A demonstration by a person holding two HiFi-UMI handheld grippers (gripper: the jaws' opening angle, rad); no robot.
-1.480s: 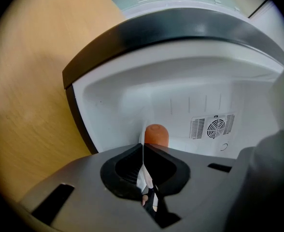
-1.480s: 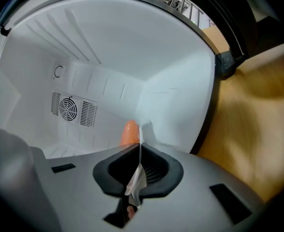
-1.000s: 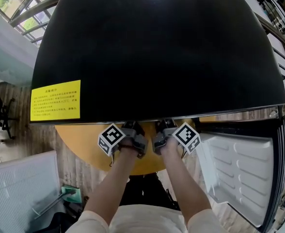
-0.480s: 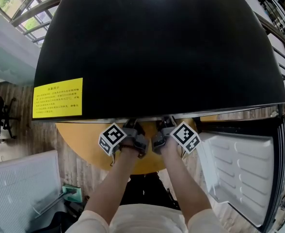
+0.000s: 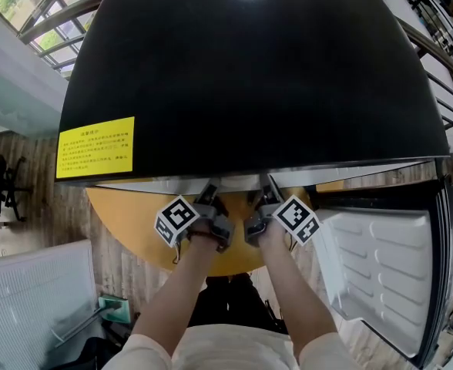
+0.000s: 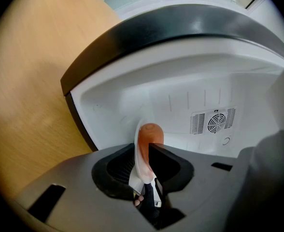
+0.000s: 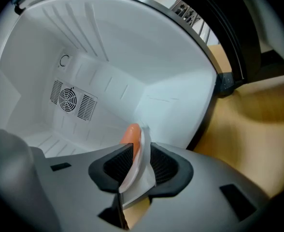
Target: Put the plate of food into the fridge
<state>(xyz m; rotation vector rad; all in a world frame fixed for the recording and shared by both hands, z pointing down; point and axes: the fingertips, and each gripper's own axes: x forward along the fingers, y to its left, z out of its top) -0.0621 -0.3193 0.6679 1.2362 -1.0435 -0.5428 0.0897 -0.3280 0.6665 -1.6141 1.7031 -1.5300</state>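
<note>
The black mini fridge (image 5: 249, 75) fills the head view, and its door (image 5: 380, 268) hangs open at the right. My left gripper (image 5: 209, 195) and right gripper (image 5: 266, 193) reach side by side under its front edge, which hides their tips. In the left gripper view, my left gripper (image 6: 144, 161) is shut on the rim of a white plate (image 6: 141, 168), seen edge-on with an orange piece of food (image 6: 150, 132) on it. My right gripper (image 7: 138, 163) is shut on the plate's (image 7: 137, 173) other rim beside the orange food (image 7: 131, 133). Both look into the white fridge interior (image 6: 180, 91).
The fridge stands on a round wooden table (image 5: 126, 222). A fan vent (image 7: 67, 99) sits in the back wall of the white compartment. A yellow label (image 5: 95, 146) is on the fridge top. A white ribbed panel (image 5: 34, 299) lies on the floor at lower left.
Both grippers have edged slightly forward under the fridge's front edge, and a little more of the white interior rim shows in the head view.
</note>
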